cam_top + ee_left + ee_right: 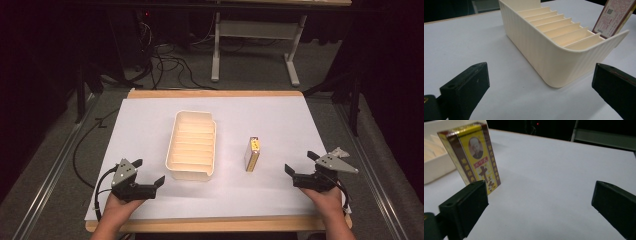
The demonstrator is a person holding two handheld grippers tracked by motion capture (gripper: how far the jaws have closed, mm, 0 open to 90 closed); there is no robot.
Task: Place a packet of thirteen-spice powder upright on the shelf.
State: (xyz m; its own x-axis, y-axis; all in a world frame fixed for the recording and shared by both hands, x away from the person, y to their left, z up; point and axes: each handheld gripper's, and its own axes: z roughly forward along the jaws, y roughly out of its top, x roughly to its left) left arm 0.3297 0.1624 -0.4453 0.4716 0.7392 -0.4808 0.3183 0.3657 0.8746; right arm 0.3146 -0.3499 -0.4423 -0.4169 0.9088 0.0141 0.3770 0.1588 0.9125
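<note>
Two hand-held grippers are resting low at the near edge of a desk [150, 105] covered in white paper, with dark floor, cables and another table's legs beyond. Left hand-held gripper [149, 173] is sitting with its jaws spread wide and empty, facing the cream slotted tray [193, 145]. Right hand-held gripper [301, 162] is gaping wide too, holding nothing. A yellow-and-brown carton [253, 154] is standing upright between tray and right gripper, apart from both.

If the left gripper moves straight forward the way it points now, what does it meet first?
Probably the cream divided tray: its rounded near corner sits between the open jaws of the left gripper, with bare white table before it. Depth is hard to judge.
</note>
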